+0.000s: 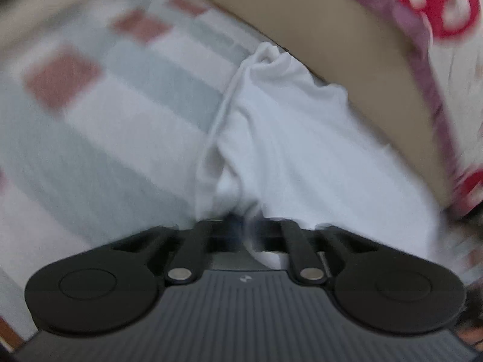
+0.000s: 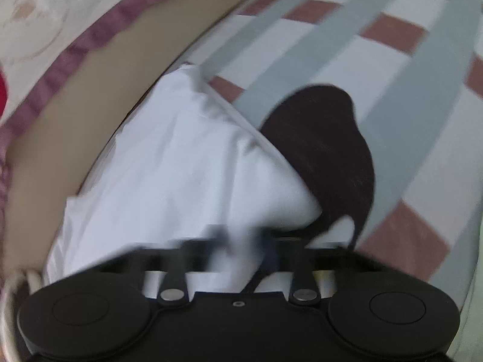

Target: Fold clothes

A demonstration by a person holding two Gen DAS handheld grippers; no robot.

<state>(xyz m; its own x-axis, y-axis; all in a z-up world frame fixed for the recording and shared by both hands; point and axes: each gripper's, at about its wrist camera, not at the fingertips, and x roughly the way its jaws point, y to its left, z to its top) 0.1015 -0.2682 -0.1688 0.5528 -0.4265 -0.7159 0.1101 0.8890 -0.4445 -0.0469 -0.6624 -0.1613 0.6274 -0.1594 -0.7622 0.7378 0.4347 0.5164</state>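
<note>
Both views blurred. Left gripper (image 1: 243, 229) was clamped on white garment (image 1: 289, 138), cloth running ahead of it over checked sheet (image 1: 105, 114). Right gripper (image 2: 241, 241) pinched the same garment (image 2: 169, 181); dark cloth (image 2: 329, 150) just right of it.

You are working in a home bedroom, on a bed. Its checked sheet of white, pale grey-green and dusty-pink squares (image 1: 120, 114) fills both views. Beyond the sheet runs a plain tan headboard-like band (image 1: 332, 30), and behind that a cream quilt with a mauve border and red print (image 1: 437, 9).
</note>
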